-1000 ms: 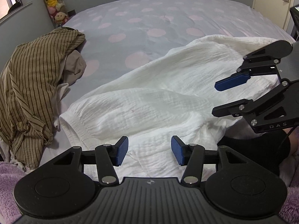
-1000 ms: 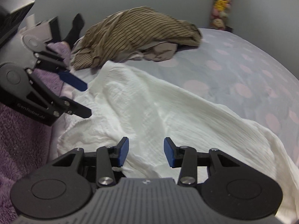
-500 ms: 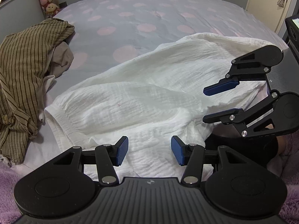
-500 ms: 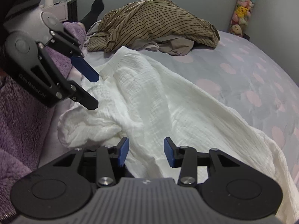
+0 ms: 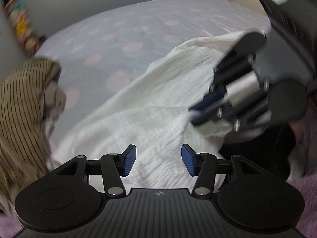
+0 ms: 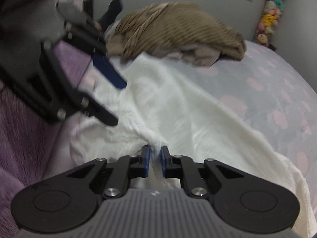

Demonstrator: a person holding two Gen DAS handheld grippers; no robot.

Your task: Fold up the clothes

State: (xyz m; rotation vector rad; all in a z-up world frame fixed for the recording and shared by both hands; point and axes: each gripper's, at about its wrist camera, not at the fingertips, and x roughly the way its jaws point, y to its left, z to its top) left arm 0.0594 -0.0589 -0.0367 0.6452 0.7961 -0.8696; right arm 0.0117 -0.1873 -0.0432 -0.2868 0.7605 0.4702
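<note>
A crinkled white garment (image 5: 154, 99) lies spread across the dotted bed sheet (image 5: 118, 39). My left gripper (image 5: 156, 161) hovers open over the garment's near part, with nothing pinched between its blue pads. In the right wrist view that gripper (image 6: 118, 101) shows blurred at the upper left, over the cloth's edge. My right gripper (image 6: 156, 154) is closing its jaws on a raised fold of the white garment (image 6: 178, 103), and the fold sits pinched between the pads. The left wrist view shows the right gripper (image 5: 193, 115) blurred, its tips at the cloth's right side.
A brown striped shirt (image 6: 178, 25) lies heaped over a grey garment at the bed's far side, seen also as a striped heap (image 5: 17, 103). Purple fleece (image 6: 23, 130) runs along the near edge. Plush toys (image 6: 271, 15) hang in the corner.
The right jaws have drawn together from wide apart onto a fold of the white garment. Both views have rolled and gone blurry. The left jaws stand as wide as before.
</note>
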